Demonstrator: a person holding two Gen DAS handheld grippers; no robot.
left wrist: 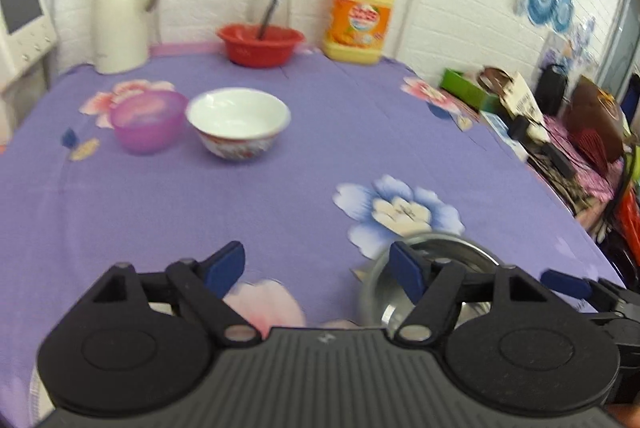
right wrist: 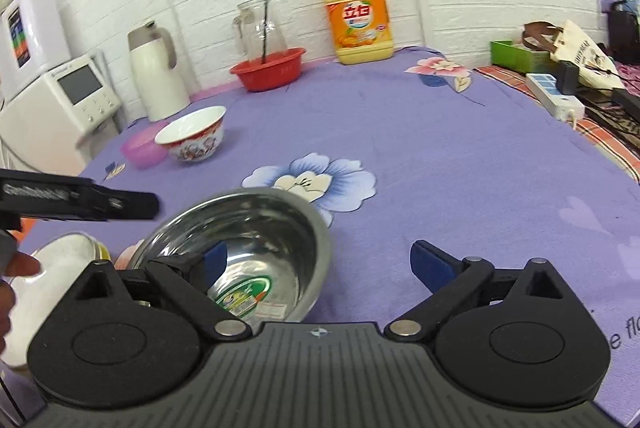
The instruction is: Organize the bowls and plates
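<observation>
Right claw (right wrist: pixel 316 266) wide open, steel bowl (right wrist: pixel 256 248) beside left finger

Two large white Chinese characters, 立白, are printed on a red band across the orange label of the yellow detergent jug (right wrist: pixel 358 24); the smaller print beneath them cannot be made out. At the right edge of the purple cloth (right wrist: pixel 440 148), the printed letters "e flo" are cut off by the frame. White lettering is carried along the black side of the other gripper (right wrist: pixel 76 202), too blurred to be read. The sticker inside the steel bowl (right wrist: pixel 248 236) is illegible.
</observation>
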